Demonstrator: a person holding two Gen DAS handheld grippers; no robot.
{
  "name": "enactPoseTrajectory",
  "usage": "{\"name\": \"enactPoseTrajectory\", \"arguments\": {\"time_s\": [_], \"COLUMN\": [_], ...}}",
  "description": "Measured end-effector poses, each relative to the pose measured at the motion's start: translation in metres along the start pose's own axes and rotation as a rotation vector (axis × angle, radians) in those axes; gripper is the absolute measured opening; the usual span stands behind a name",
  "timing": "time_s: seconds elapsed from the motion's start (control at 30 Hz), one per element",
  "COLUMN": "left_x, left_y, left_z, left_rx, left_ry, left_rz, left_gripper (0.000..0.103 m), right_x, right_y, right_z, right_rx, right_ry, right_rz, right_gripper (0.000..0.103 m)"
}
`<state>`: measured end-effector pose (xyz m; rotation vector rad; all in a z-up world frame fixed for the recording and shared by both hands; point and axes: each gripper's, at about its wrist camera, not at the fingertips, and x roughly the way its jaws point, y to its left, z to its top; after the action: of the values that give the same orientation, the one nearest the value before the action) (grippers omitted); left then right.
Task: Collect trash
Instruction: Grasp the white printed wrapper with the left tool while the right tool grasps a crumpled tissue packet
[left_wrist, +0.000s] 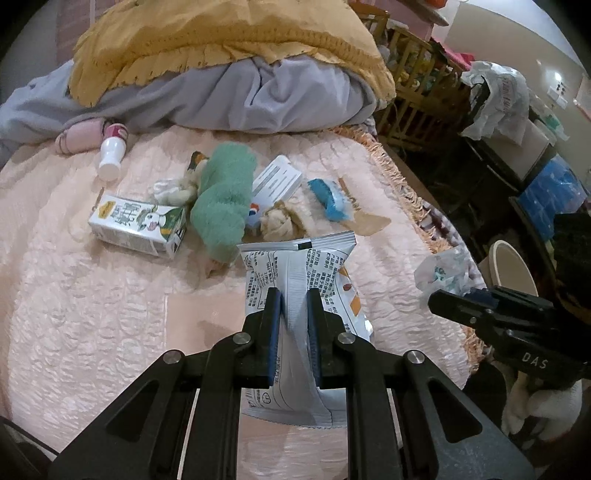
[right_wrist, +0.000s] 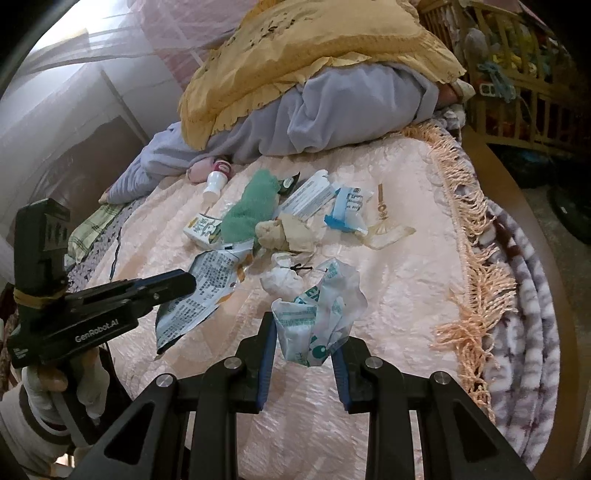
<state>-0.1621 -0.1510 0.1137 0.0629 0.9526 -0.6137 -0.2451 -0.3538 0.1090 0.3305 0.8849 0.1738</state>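
Left wrist view: left gripper (left_wrist: 292, 295) clenched on a silver snack wrapper (left_wrist: 299, 266), blue pads pinching its centre seam so the packet hangs crumpled and clear of the pink quilted bedspread (left_wrist: 92, 314). Grip sits mid-packet, probably because the seam gives a stiff fold to hold

Landmark: green fuzzy cloth (left_wrist: 221, 199), centre of the litter heap
- milk carton (left_wrist: 138, 225) just left of the cloth, lying on its side
- white bottle (left_wrist: 110, 157) beyond the carton, near the grey blanket (left_wrist: 258, 99)
- white box (left_wrist: 277, 179) and blue-and-white packet (left_wrist: 328, 199) right of the cloth
- beige paper wad (left_wrist: 279, 221) touching the cloth's right edge
- held wrapper nearer the camera than the cloth

Right wrist view: right gripper (right_wrist: 303, 339) nearly closed, grasping a crumpled clear plastic bag with green print (right_wrist: 317, 310); bag bunches up between the pads, lifted off the bedspread. White tissue wad (right_wrist: 280, 278) lies just beyond it, nearer the cloth

Judgement: both tools loaded, one piece each, so each load wants dropping before more picking. Most of the heap is yet to be collected. No bin identified for certain in either view
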Motion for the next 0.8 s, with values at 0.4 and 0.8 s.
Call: {"name": "enactPoseTrajectory", "arguments": {"time_s": [0.4, 0.8], "left_x": [0.003, 0.023], "left_y": [0.001, 0.022], "left_z": [-0.004, -0.018], "left_rx": [0.007, -0.033], "left_ry": [0.007, 0.07], "left_rz": [0.031, 0.073], "left_gripper": [0.012, 0.013], "right_x": [0.003, 0.022], "right_y": [0.003, 0.005], "right_z": [-0.004, -0.011], "right_rx": [-0.003, -0.002], "right_ry": [0.016, 0.081], "right_rz": [0.014, 0.033], "right_gripper": [0.027, 0.027]}}
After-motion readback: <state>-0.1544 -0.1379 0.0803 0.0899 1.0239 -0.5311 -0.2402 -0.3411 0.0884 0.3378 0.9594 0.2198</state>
